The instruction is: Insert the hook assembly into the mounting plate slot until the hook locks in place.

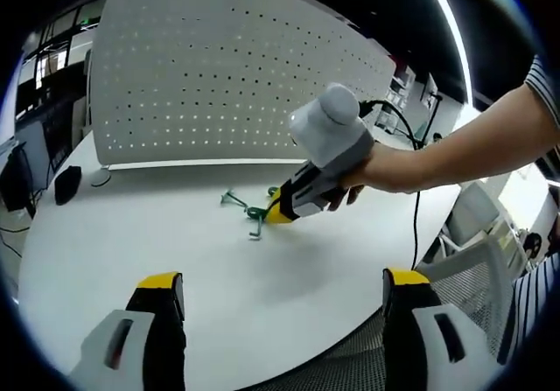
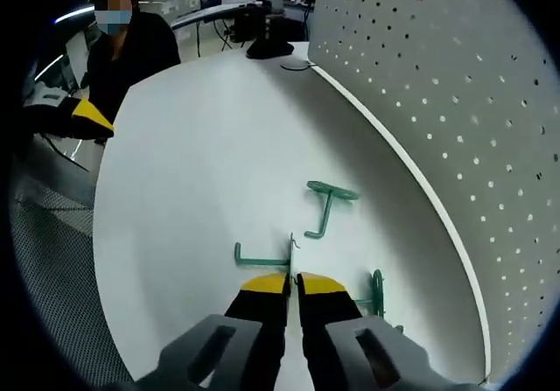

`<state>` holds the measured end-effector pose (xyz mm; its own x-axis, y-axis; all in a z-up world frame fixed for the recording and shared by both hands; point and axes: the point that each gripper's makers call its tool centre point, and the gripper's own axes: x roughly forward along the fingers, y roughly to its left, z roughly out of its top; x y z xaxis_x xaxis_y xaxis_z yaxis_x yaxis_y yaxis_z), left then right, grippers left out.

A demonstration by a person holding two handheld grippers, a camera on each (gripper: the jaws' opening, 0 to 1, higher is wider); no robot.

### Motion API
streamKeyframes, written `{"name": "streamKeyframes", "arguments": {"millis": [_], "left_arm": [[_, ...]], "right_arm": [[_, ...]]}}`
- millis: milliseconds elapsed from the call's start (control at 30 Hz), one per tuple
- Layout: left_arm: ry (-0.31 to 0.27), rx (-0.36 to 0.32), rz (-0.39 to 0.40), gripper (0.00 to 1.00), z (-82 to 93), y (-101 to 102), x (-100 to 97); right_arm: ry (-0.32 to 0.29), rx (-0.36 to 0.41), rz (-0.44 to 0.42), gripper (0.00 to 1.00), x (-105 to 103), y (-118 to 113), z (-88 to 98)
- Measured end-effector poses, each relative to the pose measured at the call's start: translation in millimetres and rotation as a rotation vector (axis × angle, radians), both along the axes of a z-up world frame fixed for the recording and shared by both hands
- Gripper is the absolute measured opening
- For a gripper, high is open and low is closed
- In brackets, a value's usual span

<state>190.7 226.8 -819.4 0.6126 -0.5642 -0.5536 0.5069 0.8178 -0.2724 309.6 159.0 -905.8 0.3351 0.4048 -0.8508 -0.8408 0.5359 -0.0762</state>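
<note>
Green wire hooks on the white worktop (image 2: 175, 164), near the pegboard (image 2: 455, 85) edge.

The right hand-held gripper (image 2: 291, 279), jaws pressed together, pinches one green hook (image 2: 261, 258); another hook (image 2: 325, 205) lies just beyond. The left hand-held gripper (image 1: 282, 279) hangs spread, well apart.

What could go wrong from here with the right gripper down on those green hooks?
The right gripper looks nearly shut at one hook's thin wire end; such a shallow pinch could let it twist or slip. Other hooks lie close by and could get knocked. The pegboard is some way off, so a loose hook might drop in transit.
</note>
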Motion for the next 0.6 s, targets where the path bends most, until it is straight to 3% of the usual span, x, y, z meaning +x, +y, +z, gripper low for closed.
{"name": "streamKeyframes", "arguments": {"millis": [367, 600], "left_arm": [[0.02, -0.015, 0.01, 0.96, -0.3, 2.2, 1.6], [0.031, -0.042, 0.048, 0.96, 5.9, 9.7, 7.8]], "right_arm": [[-0.087, 0.045, -0.038, 0.01, 7.2, 0.2, 21.9], [-0.154, 0.113, -0.125, 0.01, 12.3, -2.5, 48.2]]}}
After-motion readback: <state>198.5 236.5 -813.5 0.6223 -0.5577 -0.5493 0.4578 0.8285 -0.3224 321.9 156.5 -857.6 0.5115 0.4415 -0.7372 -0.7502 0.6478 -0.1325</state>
